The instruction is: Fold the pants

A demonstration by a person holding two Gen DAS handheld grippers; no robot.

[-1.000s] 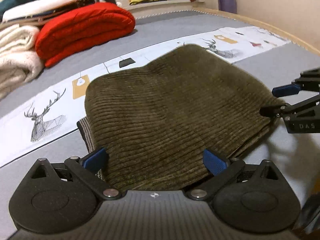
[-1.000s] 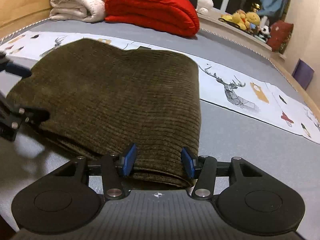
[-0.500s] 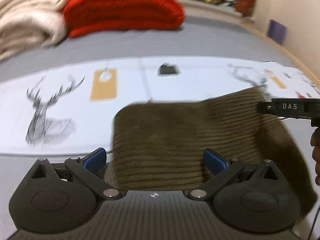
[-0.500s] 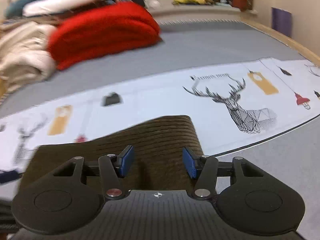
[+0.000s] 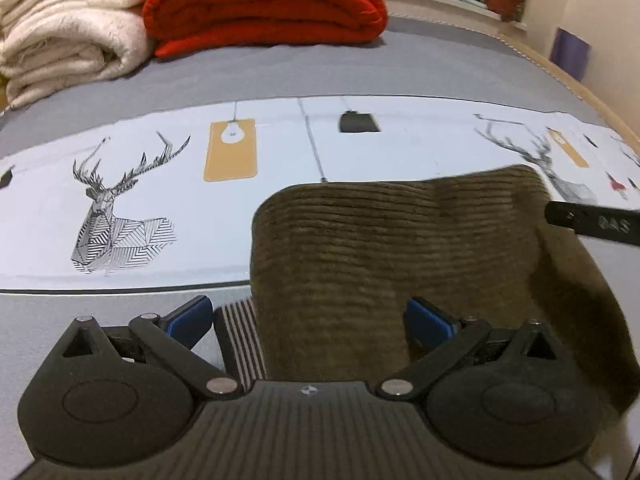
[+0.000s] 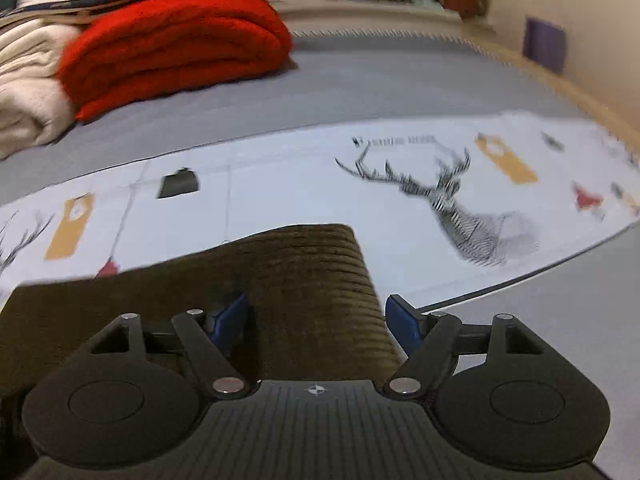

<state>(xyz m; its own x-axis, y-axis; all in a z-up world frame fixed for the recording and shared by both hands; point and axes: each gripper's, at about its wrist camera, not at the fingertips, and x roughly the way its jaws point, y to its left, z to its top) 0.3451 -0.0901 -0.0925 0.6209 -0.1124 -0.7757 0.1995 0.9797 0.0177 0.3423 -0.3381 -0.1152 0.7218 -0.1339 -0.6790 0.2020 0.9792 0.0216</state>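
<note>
Grey bed cover (image 5: 420, 64) with a white deer-print band (image 5: 120, 208) across it. Folded olive-brown corduroy pants (image 5: 400, 248) lie on the band's near side, long axis along the band, ribs running the same way. Red folded blanket (image 5: 260, 0) and cream folded blanket (image 5: 68, 36) at the far edge. Left gripper (image 5: 308, 320) wide apart, straddling the pants' corner; right gripper (image 6: 316, 320) spread, pants between its fingers. "DAS" is printed on the right gripper.

One pair of olive corduroy pants (image 5: 400, 248); two grippers, left gripper (image 5: 308, 320) and right gripper (image 6: 316, 320); one red folded blanket (image 5: 260, 4) far; one cream blanket (image 5: 68, 28) far left; two deer prints (image 5: 116, 216) (image 5: 536, 156)
</note>
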